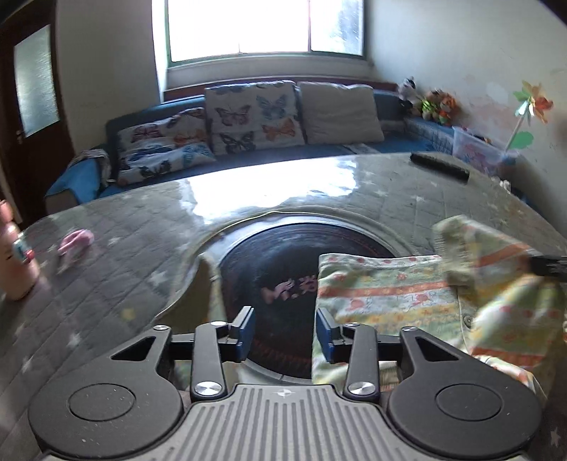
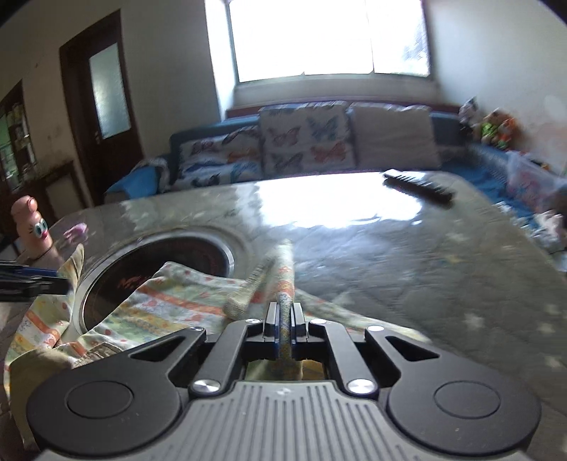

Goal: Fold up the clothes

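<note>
- Our left gripper (image 1: 285, 333) hangs released, its blue-padded fingers (image 1: 246, 328) spread wide with nothing between them, over the dark round hob (image 1: 283, 259) set into the table (image 1: 124, 255).
- The right-hand finger of that gripper sits just at the near left edge of the garment (image 1: 386, 294); we cannot tell whether it touches the cloth.
- Our right gripper (image 2: 284, 328) is clenched on a fold of the garment (image 2: 184, 301), a narrow ridge of patterned cloth standing up between the closed fingers and running forward from them.
- The garment is pale green with orange stripes and small prints. It lies on the table to the right of the hob, with its left part draped over the hob's rim and dark surface.
- In the left view part of the cloth at the far right is lifted and blurred, with the tip of the right gripper showing dark beside it.
- A black remote (image 1: 439, 165) lies near the table's far right edge, well apart from the garment.
- A small pink thing (image 1: 76, 241) lies on the table's left side, and a pink bottle (image 2: 33, 227) with cartoon eyes stands at the left edge.
- Behind the table we see a blue sofa (image 1: 400, 142) with butterfly cushions (image 1: 253, 115) under a bright window (image 1: 265, 28).
</note>
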A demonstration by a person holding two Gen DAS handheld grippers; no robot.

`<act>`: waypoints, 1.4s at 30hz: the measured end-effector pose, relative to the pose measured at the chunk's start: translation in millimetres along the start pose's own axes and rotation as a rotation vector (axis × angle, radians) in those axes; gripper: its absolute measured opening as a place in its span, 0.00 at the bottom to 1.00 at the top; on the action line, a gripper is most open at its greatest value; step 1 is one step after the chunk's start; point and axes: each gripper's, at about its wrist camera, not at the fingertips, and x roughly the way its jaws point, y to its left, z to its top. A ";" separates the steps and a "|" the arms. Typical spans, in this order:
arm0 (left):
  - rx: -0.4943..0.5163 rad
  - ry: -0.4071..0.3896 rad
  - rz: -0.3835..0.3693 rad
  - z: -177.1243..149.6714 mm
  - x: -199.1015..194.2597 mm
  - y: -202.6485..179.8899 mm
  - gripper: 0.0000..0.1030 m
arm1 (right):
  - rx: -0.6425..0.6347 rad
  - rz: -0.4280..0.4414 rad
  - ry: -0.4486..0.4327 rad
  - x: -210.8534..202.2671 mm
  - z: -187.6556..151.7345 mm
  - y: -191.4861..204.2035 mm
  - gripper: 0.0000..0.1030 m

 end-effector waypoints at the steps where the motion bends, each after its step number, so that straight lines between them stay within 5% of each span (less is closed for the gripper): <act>1: 0.009 0.009 -0.007 2.2 7.3 -2.7 0.47 | 0.005 -0.021 -0.011 -11.0 -2.6 -4.2 0.05; 6: 0.056 0.060 -0.004 7.7 39.8 -13.2 0.53 | 0.047 -0.148 -0.010 -61.5 -25.0 -23.7 0.05; 14: 0.091 0.124 -0.013 6.1 77.7 -17.6 0.56 | 0.120 -0.281 0.185 -74.9 -68.6 -42.7 0.10; 17: 0.092 0.127 -0.030 5.1 83.9 -18.6 0.56 | 0.131 -0.284 0.141 -79.5 -61.5 -47.0 0.13; 21: 0.084 0.122 -0.048 6.6 86.9 -20.8 0.54 | 0.127 -0.213 0.081 -69.2 -40.7 -49.0 0.32; 27: 0.137 0.093 -0.076 5.2 84.4 -36.6 0.10 | 0.009 -0.091 0.127 -13.0 -30.2 -22.3 0.51; 32: 0.131 0.070 -0.044 5.7 83.1 -35.4 0.02 | -0.135 -0.198 0.146 13.0 -40.2 -9.0 0.49; 36: 0.093 0.070 0.005 7.1 86.3 -24.9 0.00 | -0.095 -0.276 0.160 9.8 -46.1 -30.2 0.32; 42: 0.033 0.085 -0.003 6.8 87.8 -4.1 0.01 | -0.043 -0.468 0.163 -13.4 -49.3 -64.0 0.31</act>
